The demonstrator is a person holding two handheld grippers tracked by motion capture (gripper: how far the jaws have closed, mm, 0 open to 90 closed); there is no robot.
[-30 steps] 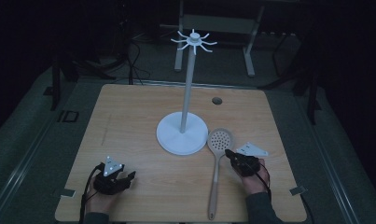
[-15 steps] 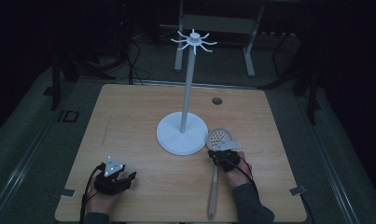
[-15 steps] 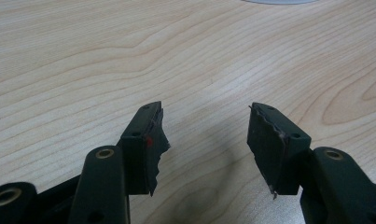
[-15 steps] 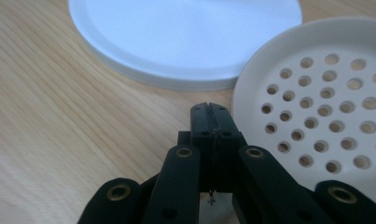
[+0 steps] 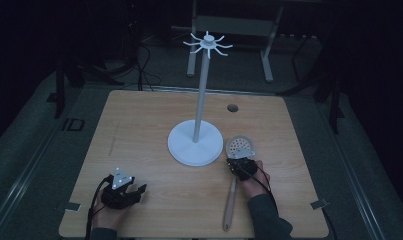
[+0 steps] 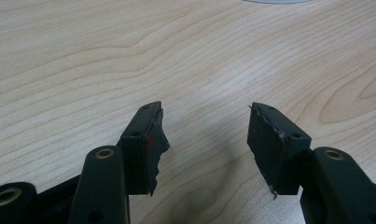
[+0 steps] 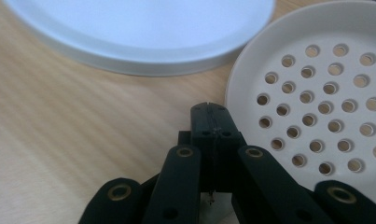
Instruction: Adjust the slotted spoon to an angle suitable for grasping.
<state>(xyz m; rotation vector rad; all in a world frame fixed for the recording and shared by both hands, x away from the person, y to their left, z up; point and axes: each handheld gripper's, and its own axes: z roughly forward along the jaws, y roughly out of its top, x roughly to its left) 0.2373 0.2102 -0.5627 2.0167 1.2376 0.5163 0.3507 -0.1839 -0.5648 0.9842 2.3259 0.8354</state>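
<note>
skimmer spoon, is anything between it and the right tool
Nothing visible. The right tool, jaws shut with nothing between them, hangs right at the skimmer spoon where the perforated head meets the handle. The white stand base lies beside the head, not between them.

Right gripper (image 5: 240, 163) is shifting from its spot at about 3 o'clock of the skimmer's (image 5: 239, 147) handle, moving toward 9 o'clock onto the handle itself. It is now sitting over the neck, just at 6 o'clock of the perforated bowl, covering it partly. Jaws pressed together, nothing between them.
</note>
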